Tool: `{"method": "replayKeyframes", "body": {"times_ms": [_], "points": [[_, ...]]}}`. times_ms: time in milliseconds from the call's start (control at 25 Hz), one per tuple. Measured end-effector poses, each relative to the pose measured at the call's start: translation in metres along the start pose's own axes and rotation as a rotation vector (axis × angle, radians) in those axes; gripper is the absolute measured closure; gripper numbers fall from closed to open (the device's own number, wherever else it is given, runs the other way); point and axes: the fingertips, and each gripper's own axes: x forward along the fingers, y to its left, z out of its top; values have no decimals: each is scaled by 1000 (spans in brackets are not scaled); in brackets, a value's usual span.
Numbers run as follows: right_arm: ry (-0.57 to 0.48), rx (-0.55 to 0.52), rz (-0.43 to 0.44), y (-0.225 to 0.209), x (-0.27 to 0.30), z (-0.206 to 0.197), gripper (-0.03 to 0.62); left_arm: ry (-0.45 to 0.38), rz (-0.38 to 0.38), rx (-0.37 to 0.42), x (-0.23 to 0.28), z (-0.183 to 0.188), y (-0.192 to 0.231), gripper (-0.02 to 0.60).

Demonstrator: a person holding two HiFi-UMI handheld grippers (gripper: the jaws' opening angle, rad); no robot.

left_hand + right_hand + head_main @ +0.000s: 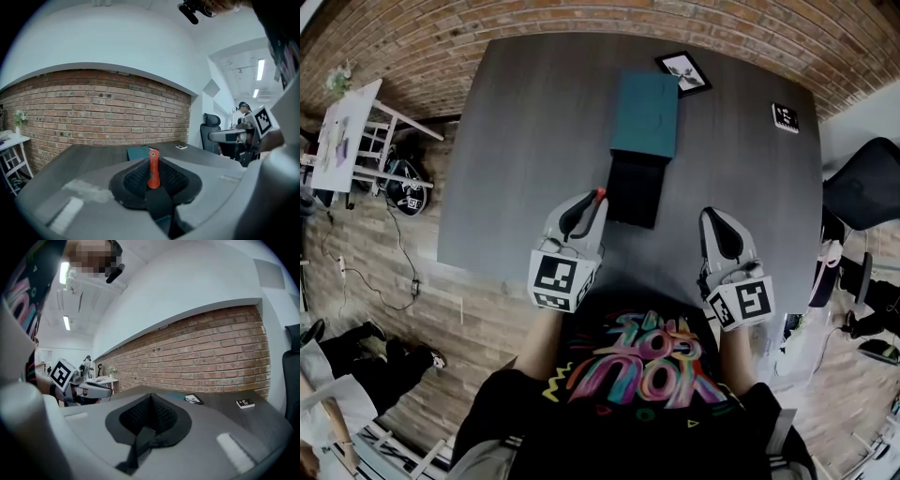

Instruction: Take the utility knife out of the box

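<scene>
My left gripper [592,202] is shut on an orange utility knife [599,195], which stands up between the black pads [153,169]. It hovers over the near edge of the grey table, just left of an open box: a black tray [635,190] with its teal lid [645,113] lying beyond it. In the left gripper view the teal lid [138,153] shows behind the knife. My right gripper [719,219] hangs to the right of the tray, its jaws shut with nothing between them; its pads [149,414] meet.
The dark grey table [525,141] carries a framed picture [683,72] and a small marker card [785,116] at the far right. A white side table [352,131] stands to the left, a black office chair [865,183] to the right.
</scene>
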Motion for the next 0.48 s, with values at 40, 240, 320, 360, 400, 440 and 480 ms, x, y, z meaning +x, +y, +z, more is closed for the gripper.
{"method": "replayKeyframes", "body": {"times_ms": [40,240,320,360,400,440,480], "points": [[-1,0,-1,0,1,0,595,-1,1,1,0,0,1,525],[-3,2,-4,-1,5,0,595,-2,3,1,3,0,6,525],[-3,2,-4,-1,5,0,595,-2,3,-2,3,0,7,525],[-3,3,-4,-1,7,0,595,-3,3,-1,3,0,8,525],[-3,3,-6,0,8,0,595,-5,1,0,4,-1,9,525],[-3,3,-8,1,9,-1,596,-5,-1,2,4,-2,11,525],[-1,3,-10,1,10,-2,595,-4,-3,1,4,-2,12,525]]}}
